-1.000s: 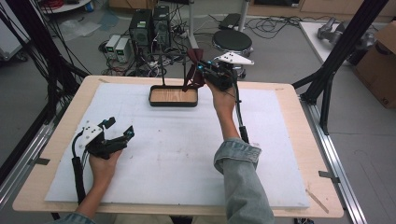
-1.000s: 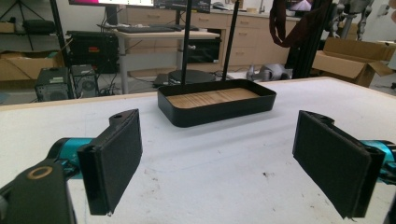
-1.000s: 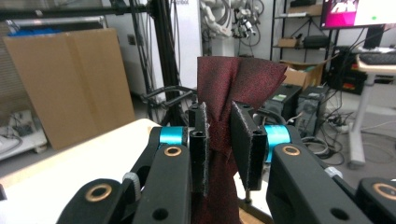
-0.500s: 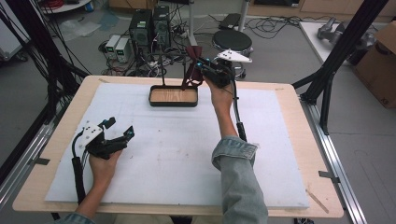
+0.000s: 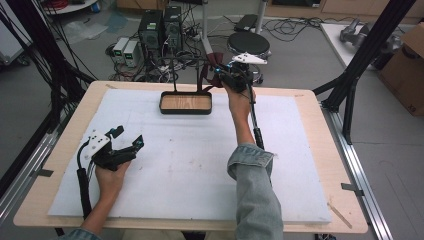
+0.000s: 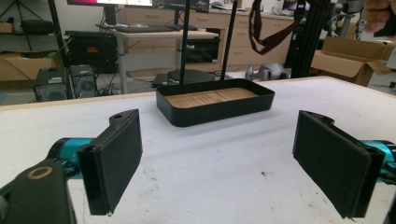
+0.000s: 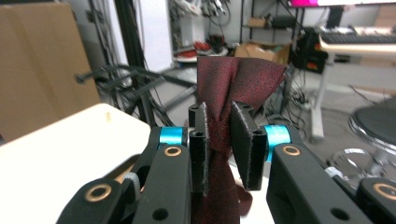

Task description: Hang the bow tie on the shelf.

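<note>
The right gripper (image 7: 219,149) has lifted the pinched dark red tie (image 7: 233,84) slightly; the left gripper (image 6: 233,163) rests wide open, empty. Next, probably hanging it.

Past the table's (image 5: 310,98) far edge, 2 computer towers (image 5: 151,31) stand among floor cables (image 5: 300,25), beside a round black stool (image 5: 248,44); a cardboard box (image 5: 407,65) sits far right.

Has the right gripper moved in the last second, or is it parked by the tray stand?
Yes. The right gripper, shut on the dark red cloth, has shifted slightly away from the person, beyond the black tray.
</note>
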